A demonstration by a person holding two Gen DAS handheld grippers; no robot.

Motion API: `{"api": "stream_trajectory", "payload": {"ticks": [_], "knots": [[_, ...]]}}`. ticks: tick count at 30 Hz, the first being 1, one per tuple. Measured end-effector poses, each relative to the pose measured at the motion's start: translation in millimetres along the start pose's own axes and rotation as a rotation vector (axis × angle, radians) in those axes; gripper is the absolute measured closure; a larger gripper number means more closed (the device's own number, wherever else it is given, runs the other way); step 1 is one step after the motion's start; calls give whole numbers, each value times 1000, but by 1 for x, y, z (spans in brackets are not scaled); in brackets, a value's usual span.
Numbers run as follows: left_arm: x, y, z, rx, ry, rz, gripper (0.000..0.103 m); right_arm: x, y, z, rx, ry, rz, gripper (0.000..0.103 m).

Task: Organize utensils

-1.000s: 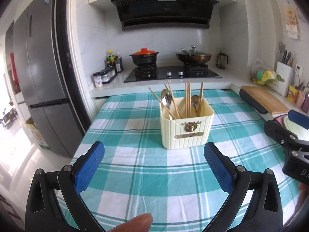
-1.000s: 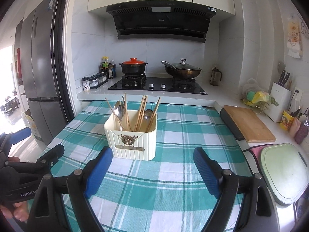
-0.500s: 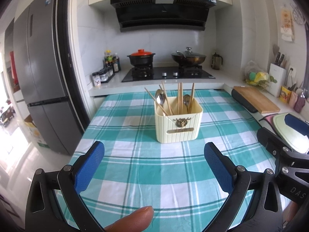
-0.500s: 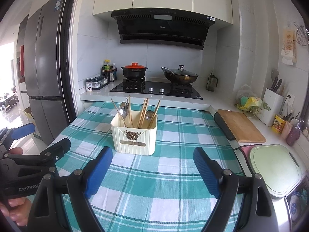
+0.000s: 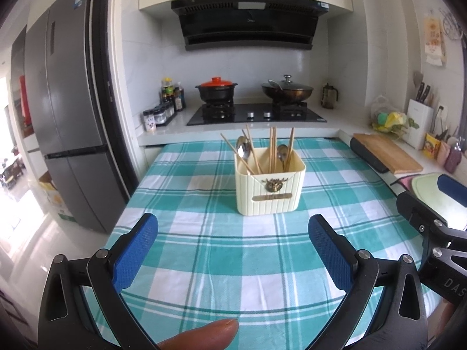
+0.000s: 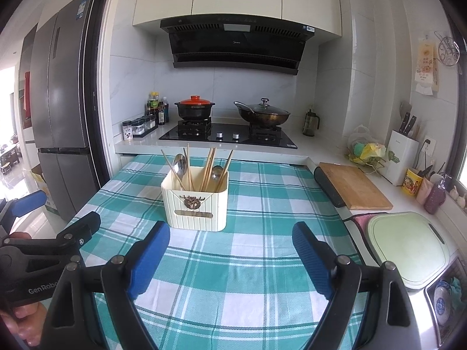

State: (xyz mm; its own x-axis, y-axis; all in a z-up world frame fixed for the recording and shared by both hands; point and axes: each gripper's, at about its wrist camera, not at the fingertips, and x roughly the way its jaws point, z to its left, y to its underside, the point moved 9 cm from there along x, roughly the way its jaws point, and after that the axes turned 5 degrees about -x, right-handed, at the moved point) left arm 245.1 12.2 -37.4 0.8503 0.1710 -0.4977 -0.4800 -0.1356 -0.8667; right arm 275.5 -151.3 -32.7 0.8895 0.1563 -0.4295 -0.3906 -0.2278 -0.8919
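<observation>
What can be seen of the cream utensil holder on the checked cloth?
The utensil holder is a cream, ribbed, boxy container with rounded corners, plastic by its look. Its front bears a brass-coloured ornament above a narrow plate. It stands upright on the teal-and-white tablecloth, before the stove counter. Wooden chopsticks and two metal spoons stick out of it, leaning at various angles. No gripper touches it.

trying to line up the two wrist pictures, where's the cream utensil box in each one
Left wrist view: the utensil box stands slightly right of centre, on the checked cloth, beyond the open jaws.
Right wrist view: the utensil box stands left of centre, above the left blue pad.
Shared landmark: the red-lidded pot on the stove behind it.
</observation>
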Motion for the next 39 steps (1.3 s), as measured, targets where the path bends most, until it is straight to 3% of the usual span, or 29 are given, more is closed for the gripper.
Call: {"api": "stream_trajectory", "payload": {"ticks": [39], "knots": [[5,5,-2,-7,-1,4,0,1,2,1,-1,9,15,15]]}}
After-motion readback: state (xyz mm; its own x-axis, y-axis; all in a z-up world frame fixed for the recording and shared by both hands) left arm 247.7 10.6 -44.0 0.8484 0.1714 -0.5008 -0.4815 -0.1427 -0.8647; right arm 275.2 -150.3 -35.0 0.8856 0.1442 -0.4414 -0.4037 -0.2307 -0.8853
